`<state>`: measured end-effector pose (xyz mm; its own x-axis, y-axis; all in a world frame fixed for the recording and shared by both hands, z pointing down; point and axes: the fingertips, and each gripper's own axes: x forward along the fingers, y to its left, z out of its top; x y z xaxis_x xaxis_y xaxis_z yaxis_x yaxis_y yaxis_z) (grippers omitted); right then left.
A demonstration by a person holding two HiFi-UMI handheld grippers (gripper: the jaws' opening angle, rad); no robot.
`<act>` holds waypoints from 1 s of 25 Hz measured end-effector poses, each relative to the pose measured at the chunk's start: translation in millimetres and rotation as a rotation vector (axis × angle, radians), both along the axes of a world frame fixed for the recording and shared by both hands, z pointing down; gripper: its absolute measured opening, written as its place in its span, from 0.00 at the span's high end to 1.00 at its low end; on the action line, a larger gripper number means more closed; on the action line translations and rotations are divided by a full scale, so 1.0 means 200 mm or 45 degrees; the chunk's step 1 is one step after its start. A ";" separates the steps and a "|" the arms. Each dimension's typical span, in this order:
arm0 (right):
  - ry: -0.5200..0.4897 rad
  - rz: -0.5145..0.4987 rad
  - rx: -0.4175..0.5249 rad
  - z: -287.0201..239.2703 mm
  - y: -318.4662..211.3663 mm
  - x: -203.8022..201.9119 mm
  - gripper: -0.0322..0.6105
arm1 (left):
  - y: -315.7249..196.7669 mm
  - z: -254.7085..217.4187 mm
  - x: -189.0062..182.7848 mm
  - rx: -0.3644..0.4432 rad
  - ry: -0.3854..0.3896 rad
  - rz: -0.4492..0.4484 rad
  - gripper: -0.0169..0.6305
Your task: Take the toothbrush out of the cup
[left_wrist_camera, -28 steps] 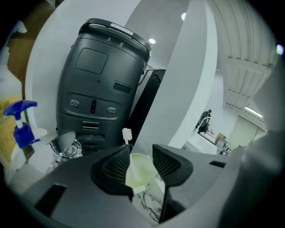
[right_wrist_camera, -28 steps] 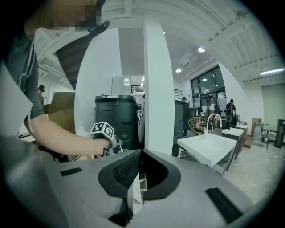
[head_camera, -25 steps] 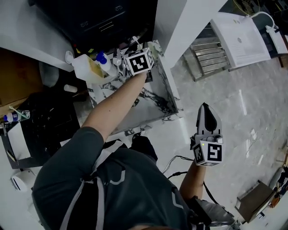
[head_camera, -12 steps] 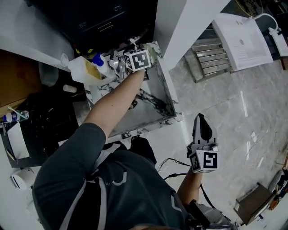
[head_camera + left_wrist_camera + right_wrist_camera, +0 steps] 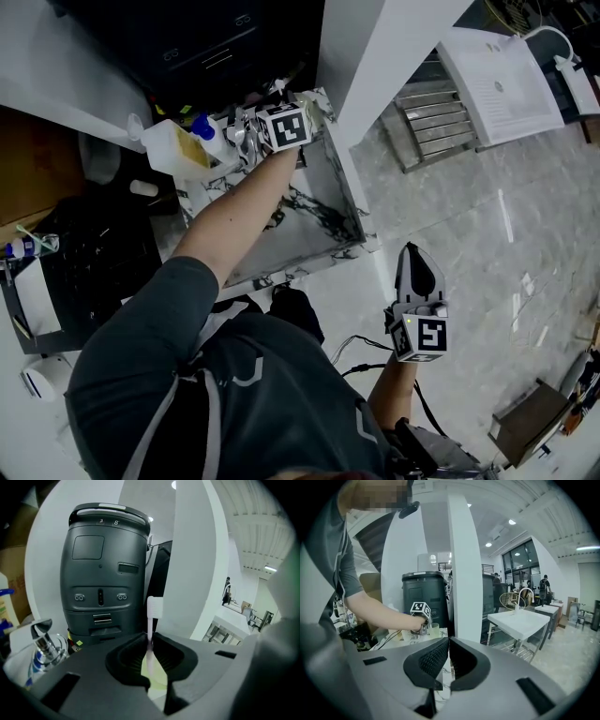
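Now the fingers of the left gripper (image 5: 150, 639), just closing, pinch the light, slippery toothbrush (image 5: 153, 609) by its stem above the cup (image 5: 433, 630). The right gripper (image 5: 448, 641) has its fingers together, empty.

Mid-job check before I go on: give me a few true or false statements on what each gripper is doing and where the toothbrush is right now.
1. The left gripper grips a white toothbrush. True; its jaws have just been closing onto the stem.
2. The right gripper holds the cup. False: its jaws are together with nothing between them, and the cup is over by the left gripper.
3. The toothbrush lies flat on the marble counter. False: it stands upright, its head above the jaws.
4. A blue-capped bottle is close to the left gripper in the head view. True.
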<state>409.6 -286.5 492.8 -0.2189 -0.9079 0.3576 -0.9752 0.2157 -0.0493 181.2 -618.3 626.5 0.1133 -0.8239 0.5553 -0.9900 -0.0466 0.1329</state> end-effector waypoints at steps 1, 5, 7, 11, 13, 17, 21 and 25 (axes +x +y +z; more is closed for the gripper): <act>-0.004 0.005 0.004 -0.01 0.00 0.00 0.90 | 0.00 -0.01 0.00 -0.001 0.001 0.000 0.89; -0.013 0.002 0.013 -0.02 0.00 -0.02 0.90 | 0.01 -0.05 0.00 0.027 0.001 0.022 0.90; -0.014 -0.007 0.015 -0.03 0.01 -0.04 0.90 | 0.02 -0.08 0.00 0.052 -0.011 0.032 0.90; -0.017 -0.005 0.030 -0.06 0.02 -0.05 0.90 | 0.03 -0.16 0.03 0.109 -0.023 0.076 0.90; -0.019 0.002 0.030 -0.07 0.02 -0.05 0.90 | 0.04 -0.22 0.04 0.138 -0.006 0.097 0.90; -0.032 0.007 0.051 -0.14 0.02 -0.07 0.90 | 0.09 -0.40 0.08 0.217 0.051 0.187 0.90; -0.030 -0.003 0.102 -0.23 -0.01 -0.13 0.90 | 0.15 -0.61 0.09 0.303 0.115 0.272 0.90; -0.035 -0.014 0.144 -0.33 -0.05 -0.22 0.90 | 0.27 -0.86 0.08 0.374 0.205 0.406 0.90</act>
